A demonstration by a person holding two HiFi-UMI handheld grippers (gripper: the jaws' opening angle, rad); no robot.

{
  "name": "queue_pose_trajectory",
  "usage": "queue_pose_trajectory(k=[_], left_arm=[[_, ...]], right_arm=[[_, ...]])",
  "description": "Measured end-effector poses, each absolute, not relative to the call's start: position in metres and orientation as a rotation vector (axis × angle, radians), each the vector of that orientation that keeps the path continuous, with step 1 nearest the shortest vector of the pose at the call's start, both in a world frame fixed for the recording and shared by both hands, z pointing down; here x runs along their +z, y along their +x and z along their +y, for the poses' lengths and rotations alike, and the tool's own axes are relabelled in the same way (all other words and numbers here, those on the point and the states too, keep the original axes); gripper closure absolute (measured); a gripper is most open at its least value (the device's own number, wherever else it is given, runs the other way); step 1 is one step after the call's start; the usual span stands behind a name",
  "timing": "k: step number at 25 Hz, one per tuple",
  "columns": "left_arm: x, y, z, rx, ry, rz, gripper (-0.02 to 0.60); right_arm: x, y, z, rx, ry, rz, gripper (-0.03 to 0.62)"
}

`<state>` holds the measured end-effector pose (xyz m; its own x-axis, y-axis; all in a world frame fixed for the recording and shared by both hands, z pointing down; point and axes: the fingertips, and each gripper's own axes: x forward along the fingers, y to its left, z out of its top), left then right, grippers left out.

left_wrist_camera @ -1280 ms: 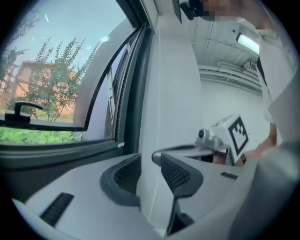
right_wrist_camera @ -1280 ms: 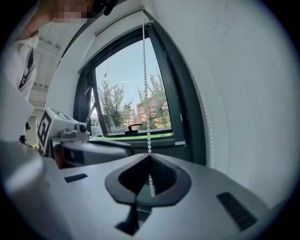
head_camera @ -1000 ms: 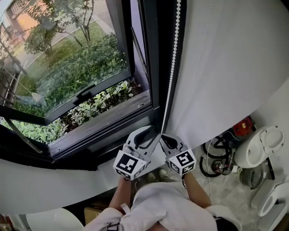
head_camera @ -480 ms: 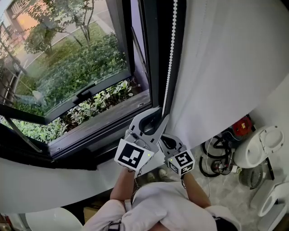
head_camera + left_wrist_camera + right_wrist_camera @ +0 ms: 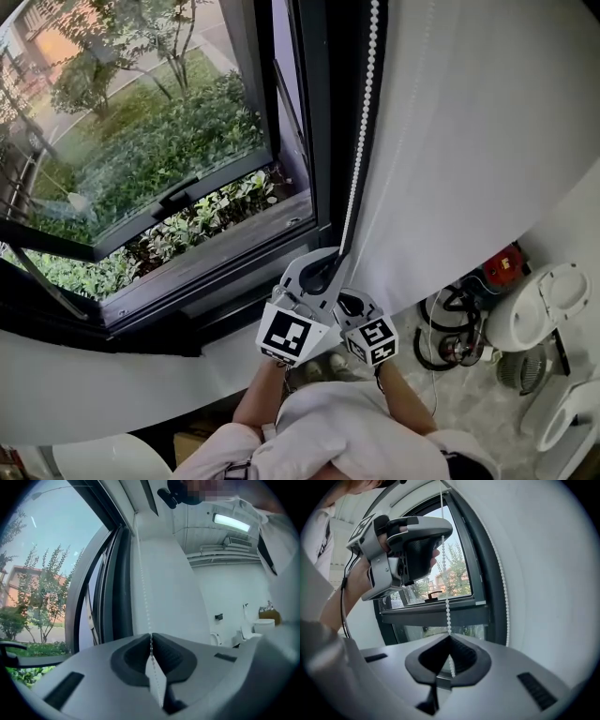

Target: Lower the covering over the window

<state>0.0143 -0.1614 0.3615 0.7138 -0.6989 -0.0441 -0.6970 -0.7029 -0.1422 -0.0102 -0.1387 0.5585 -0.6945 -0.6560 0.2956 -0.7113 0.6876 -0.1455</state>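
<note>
At the window: left gripper just clamped the chain above right gripper, also pinching it. Window uncovered; I judge lowering barely started.

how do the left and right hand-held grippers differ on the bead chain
The left hand-held gripper clamps the bead chain higher; the right hand-held gripper clamps it just below. The left, whose jaws have just closed, sits nearer the window than the right. Both are shut on the chain.
</note>
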Motion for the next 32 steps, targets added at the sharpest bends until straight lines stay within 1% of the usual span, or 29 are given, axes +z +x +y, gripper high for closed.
queue_pose_trajectory(k=[32], left_arm=[[0.5, 0.005, -0.146, -0.239, -2.956, 1.216, 0.56]], right_arm=[[0.693, -0.01, -0.115, 0.593, 0.965, -2.432, 0.599]])
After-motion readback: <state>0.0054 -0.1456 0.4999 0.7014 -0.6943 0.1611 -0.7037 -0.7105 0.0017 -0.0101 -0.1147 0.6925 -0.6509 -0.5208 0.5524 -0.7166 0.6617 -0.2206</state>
